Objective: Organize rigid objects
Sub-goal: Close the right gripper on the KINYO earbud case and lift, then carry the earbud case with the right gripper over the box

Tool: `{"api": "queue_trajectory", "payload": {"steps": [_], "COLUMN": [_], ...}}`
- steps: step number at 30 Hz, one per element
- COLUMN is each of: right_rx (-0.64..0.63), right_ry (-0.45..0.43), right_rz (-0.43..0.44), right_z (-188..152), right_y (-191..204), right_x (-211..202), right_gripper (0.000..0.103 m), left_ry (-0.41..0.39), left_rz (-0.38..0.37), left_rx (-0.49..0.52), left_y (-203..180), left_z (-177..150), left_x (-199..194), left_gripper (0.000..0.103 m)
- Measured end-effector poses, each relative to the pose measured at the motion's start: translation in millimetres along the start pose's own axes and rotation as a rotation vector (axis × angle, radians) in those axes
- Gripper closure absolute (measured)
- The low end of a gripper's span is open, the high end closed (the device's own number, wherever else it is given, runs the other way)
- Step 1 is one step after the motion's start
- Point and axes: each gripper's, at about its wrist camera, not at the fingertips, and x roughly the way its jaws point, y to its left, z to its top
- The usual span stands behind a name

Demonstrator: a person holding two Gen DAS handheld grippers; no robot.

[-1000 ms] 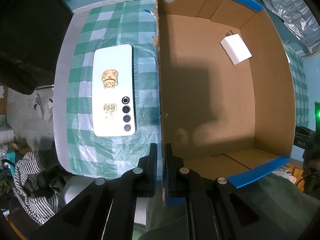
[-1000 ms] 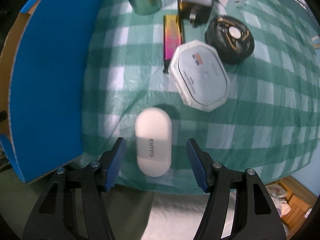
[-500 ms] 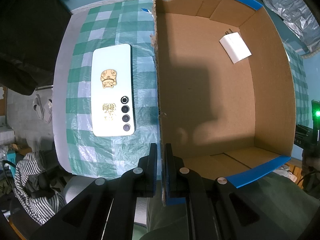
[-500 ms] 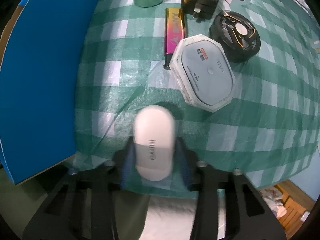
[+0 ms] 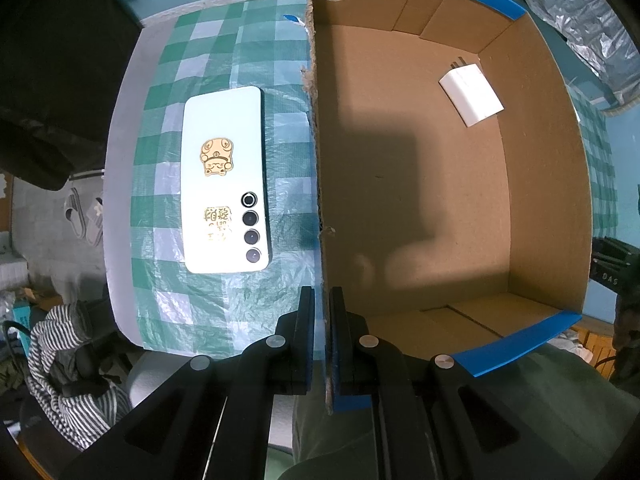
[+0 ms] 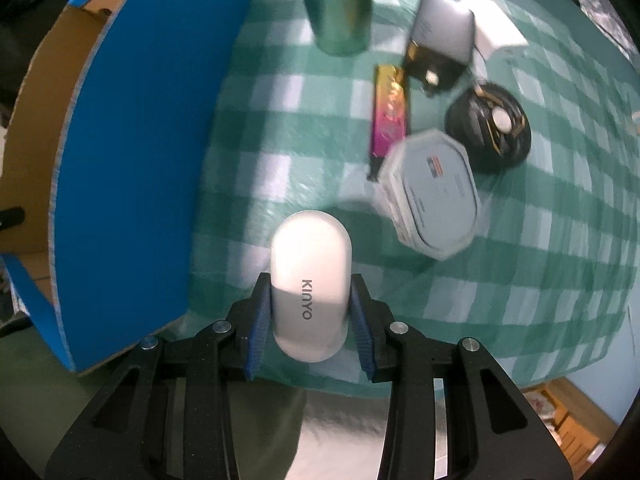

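Observation:
My left gripper (image 5: 322,296) points down and is shut on the left wall of an open cardboard box (image 5: 540,160) with blue outer faces. A white plug adapter (image 5: 471,94) lies in the box's far right corner. A pale phone (image 5: 224,180) with gold stickers lies camera side up on the checked cloth, left of the box. In the right wrist view my right gripper (image 6: 311,280) is shut on a white capsule-shaped case (image 6: 310,256) marked KINYO and holds it a little above the cloth. The box's blue wall (image 6: 140,140) stands to its left.
Beyond the held case, the green checked cloth (image 6: 520,280) carries a green tin (image 6: 338,8), a pink and gold bar (image 6: 390,112), a white octagonal box (image 6: 434,196), a black round item (image 6: 490,128), a dark plug (image 6: 438,44) and a white block (image 6: 496,36). The table's edge lies just below the gripper.
My right gripper closed on the white case, which had lain between its open fingers, and has lifted it slightly. The left gripper and the box have not moved.

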Motion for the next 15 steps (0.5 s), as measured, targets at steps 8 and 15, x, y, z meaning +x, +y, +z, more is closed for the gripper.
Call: {"api": "queue_trajectory", "payload": {"steps": [8, 15], "right_rx": [-0.036, -0.068], "right_ry": [-0.048, -0.094], "right_rz": [-0.005, -0.014], "right_z": [29.6, 60.7], "right_y": [11.6, 16.3], "right_x": [-26.9, -54.4], "right_gripper": [0.066, 0.066], "left_ry": [0.001, -0.001], "left_rz": [-0.002, -0.002], "left_rx": [-0.001, -0.003], "left_y": [0.2, 0.8], "left_z": [0.5, 1.0], "left_x": [0.3, 0.1], "left_gripper": [0.096, 0.096]}}
